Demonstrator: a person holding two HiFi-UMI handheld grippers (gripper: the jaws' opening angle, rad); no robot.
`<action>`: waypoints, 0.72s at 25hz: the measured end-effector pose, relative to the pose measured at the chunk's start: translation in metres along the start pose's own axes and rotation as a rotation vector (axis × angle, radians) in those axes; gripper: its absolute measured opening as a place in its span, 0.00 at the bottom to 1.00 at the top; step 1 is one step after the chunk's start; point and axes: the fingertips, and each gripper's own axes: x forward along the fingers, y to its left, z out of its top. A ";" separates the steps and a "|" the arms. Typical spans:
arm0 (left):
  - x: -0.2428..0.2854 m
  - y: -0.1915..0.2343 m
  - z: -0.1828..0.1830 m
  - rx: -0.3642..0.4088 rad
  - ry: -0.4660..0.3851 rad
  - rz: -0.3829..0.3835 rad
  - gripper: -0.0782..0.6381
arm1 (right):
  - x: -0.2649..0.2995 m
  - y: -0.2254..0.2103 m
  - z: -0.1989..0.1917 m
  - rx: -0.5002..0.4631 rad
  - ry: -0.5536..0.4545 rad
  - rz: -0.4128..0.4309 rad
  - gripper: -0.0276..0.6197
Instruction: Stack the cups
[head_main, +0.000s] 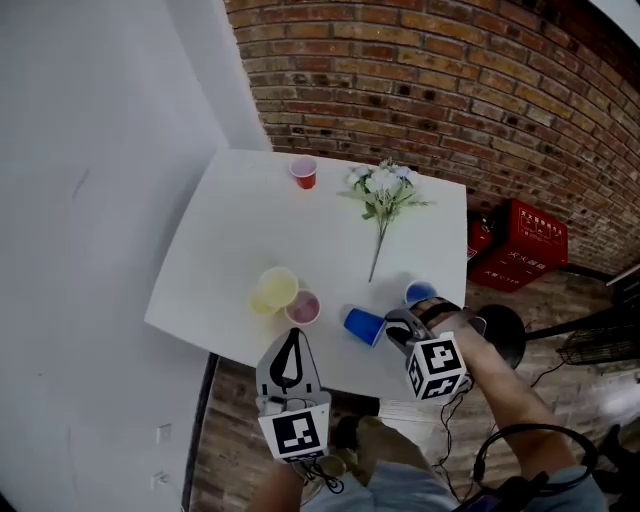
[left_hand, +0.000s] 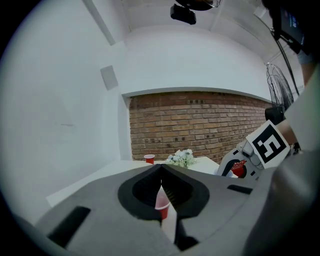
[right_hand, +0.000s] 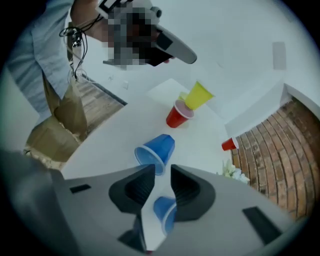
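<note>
We judge the grasp is in hand: our right hand-held gripper (right_hand: 162, 170), released, hangs over the upright blue cup (right_hand: 165, 214); next, clamp its rim. Our left hand-held gripper (left_hand: 160, 167) is clenched, empty.

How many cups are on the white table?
5: far red cup at the back edge; yellow cup and near red cup together in front; tipped blue cup right of them; upright blue cup further right. None seems hidden.
</note>
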 end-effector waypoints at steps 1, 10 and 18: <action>-0.001 0.003 -0.002 0.005 0.002 0.006 0.12 | 0.003 0.001 0.000 -0.027 0.015 -0.003 0.21; -0.010 0.021 -0.012 -0.011 0.026 0.051 0.12 | 0.028 0.006 0.008 -0.185 0.081 -0.020 0.16; -0.013 0.035 -0.018 -0.012 0.036 0.104 0.12 | 0.031 -0.001 0.011 -0.114 0.063 -0.004 0.09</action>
